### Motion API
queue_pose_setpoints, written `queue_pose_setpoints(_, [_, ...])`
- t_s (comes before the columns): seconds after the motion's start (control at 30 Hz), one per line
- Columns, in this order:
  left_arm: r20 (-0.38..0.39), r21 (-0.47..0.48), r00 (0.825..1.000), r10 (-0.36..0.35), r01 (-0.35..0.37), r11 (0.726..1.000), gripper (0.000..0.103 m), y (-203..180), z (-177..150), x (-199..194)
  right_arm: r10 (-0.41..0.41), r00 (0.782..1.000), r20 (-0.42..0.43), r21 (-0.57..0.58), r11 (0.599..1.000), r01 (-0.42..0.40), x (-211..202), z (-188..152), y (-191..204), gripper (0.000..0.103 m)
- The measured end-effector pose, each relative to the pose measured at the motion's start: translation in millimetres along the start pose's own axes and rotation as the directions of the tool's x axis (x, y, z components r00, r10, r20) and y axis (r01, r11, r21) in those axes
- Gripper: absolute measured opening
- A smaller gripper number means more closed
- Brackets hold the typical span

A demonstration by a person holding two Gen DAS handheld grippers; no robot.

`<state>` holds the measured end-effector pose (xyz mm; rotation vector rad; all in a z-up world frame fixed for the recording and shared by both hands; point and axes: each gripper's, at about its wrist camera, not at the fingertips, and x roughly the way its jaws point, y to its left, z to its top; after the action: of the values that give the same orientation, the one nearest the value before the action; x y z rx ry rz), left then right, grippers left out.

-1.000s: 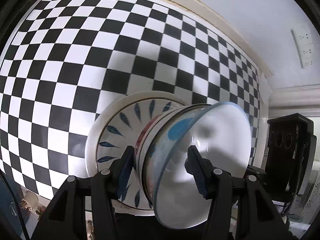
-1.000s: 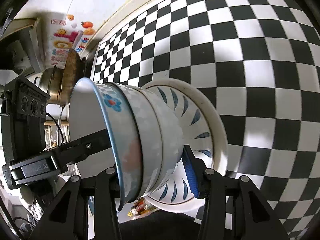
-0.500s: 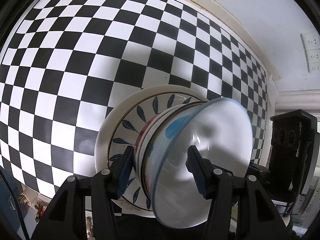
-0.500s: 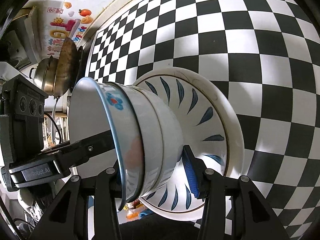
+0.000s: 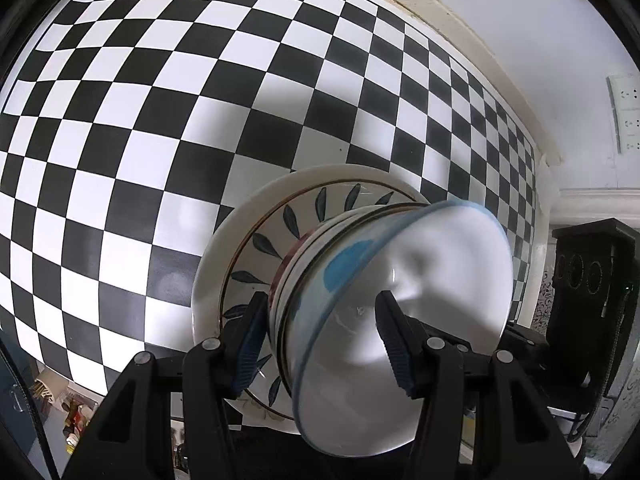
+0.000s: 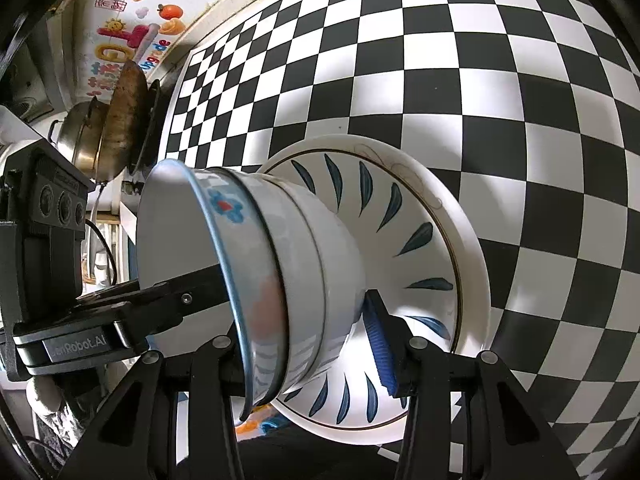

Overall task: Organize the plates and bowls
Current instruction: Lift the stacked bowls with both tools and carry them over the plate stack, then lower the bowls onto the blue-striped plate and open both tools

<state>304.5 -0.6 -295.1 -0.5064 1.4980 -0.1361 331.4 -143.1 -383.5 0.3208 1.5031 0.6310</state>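
Note:
A stack of nested bowls (image 5: 400,320) (image 6: 280,272), the top one white with a blue rim, rests on a white plate (image 5: 248,248) (image 6: 424,216) with blue leaf marks. The plate lies on the checkered table. My left gripper (image 5: 320,340) straddles the bowl stack's near wall, one finger inside the top bowl and one outside, closed on it. My right gripper (image 6: 308,340) straddles the opposite wall the same way, closed on the stack; its inner finger is hidden behind the bowls. The left gripper's body (image 6: 80,320) shows in the right wrist view.
The black-and-white checkered tablecloth (image 5: 160,100) (image 6: 480,60) spreads around the plate. Metal pots and a pan (image 6: 116,120) stand past the table's far end by a wall with stickers. A white wall with sockets (image 5: 624,112) borders the table.
Both grippers and the bowl stack have shifted over the plate, which sits more fully in view. The grip on the bowls is unchanged.

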Motion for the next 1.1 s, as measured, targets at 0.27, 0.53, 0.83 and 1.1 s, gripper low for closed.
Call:
queue_pose_setpoints(0.27, [0.000,0.002,1.000,-0.001,0.001,1.000,0.052,-0.6,-0.2,-0.9,-0.023,1.000,0.001,0.000,1.000,0.023,-4.1,-1.4,2.1,0.047])
queue_pose_setpoints(0.53, [0.032,0.040,0.999,0.044,-0.045,0.998,0.052,-9.5,-7.6,-11.0,-0.049,0.998,0.046,-0.004,0.999,0.049,-22.8,-3.3,9.0,0.047])
queue_pose_setpoints(0.83, [0.163,0.081,0.966,0.202,-0.217,0.973,0.052,-21.9,-24.1,-47.8,-0.212,0.966,0.146,-0.071,0.972,0.224,-59.4,-16.8,32.0,0.052])
queue_pose_setpoints(1.1, [0.263,0.090,0.929,0.261,-0.293,0.952,0.078,-21.8,-35.6,-71.9,-0.317,0.921,0.229,-0.073,0.937,0.341,-87.5,-32.4,50.9,0.084])
